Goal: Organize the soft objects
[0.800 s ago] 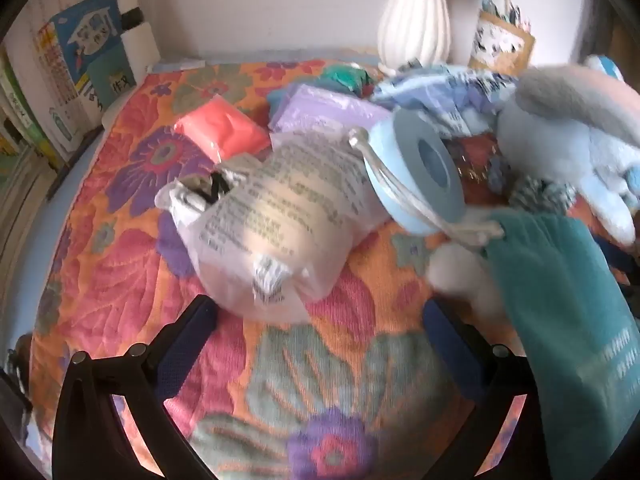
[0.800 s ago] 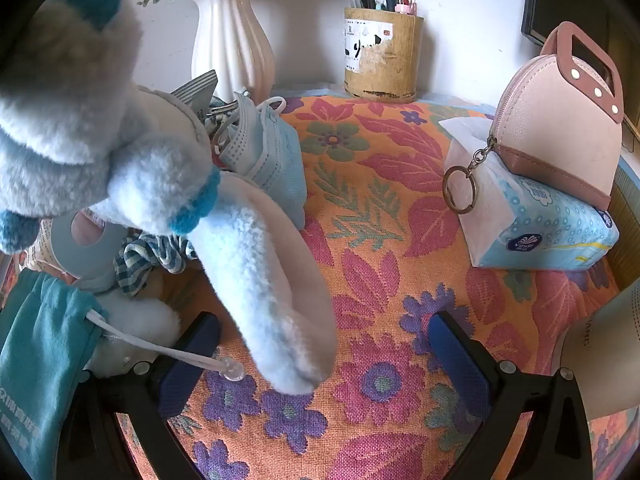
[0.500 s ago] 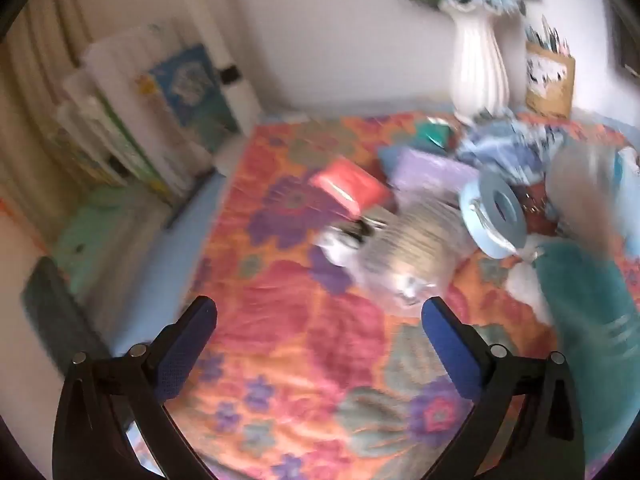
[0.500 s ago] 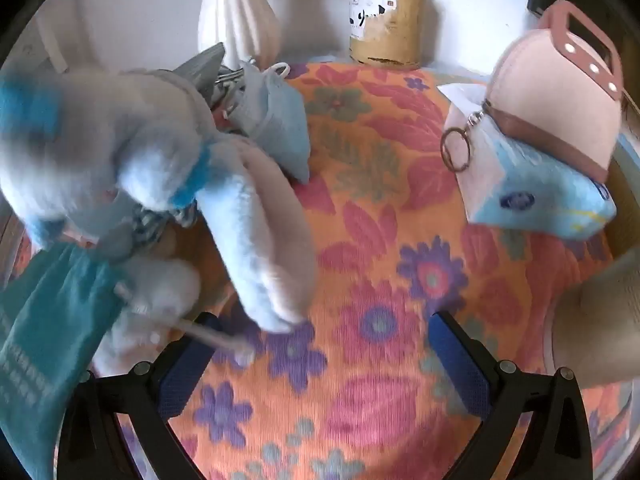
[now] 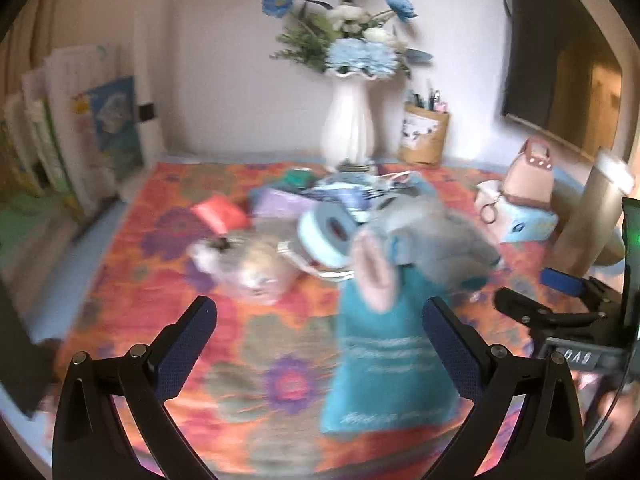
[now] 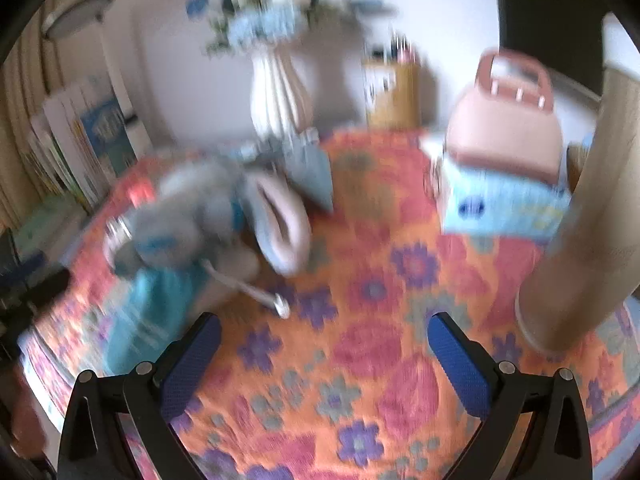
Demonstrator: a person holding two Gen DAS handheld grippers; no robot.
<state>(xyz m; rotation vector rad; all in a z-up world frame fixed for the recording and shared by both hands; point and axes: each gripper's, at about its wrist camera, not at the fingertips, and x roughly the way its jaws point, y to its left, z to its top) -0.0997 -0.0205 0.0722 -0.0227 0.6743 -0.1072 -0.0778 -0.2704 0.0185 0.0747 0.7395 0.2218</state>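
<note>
Both views are blurred by motion. A pile of soft things lies on the flowered cloth: a grey-blue plush toy (image 5: 432, 236) (image 6: 192, 208) with a long pink-lined ear (image 6: 280, 224), a teal drawstring pouch (image 5: 384, 352) (image 6: 148, 312), a plastic-wrapped bundle (image 5: 256, 268), a pale blue ring pad (image 5: 328, 236), a red packet (image 5: 220, 212) and a lilac packet (image 5: 280, 204). My left gripper (image 5: 316, 344) hangs open above the cloth, short of the pile. My right gripper (image 6: 324, 360) is open over bare cloth, right of the plush. The other gripper's tool (image 5: 560, 312) shows at the right edge.
A white vase (image 5: 348, 128) (image 6: 280, 96) of flowers and a pen holder (image 5: 424, 140) stand at the back wall. A pink handbag (image 6: 508, 132) rests on a tissue pack (image 6: 500, 208) at the right, next to a tall cardboard tube (image 6: 592, 220). Books (image 5: 80, 136) line the left side.
Both grippers have pulled back and risen from the pile; the views now take in the whole table and the wall. The jaws stay wide and empty.
</note>
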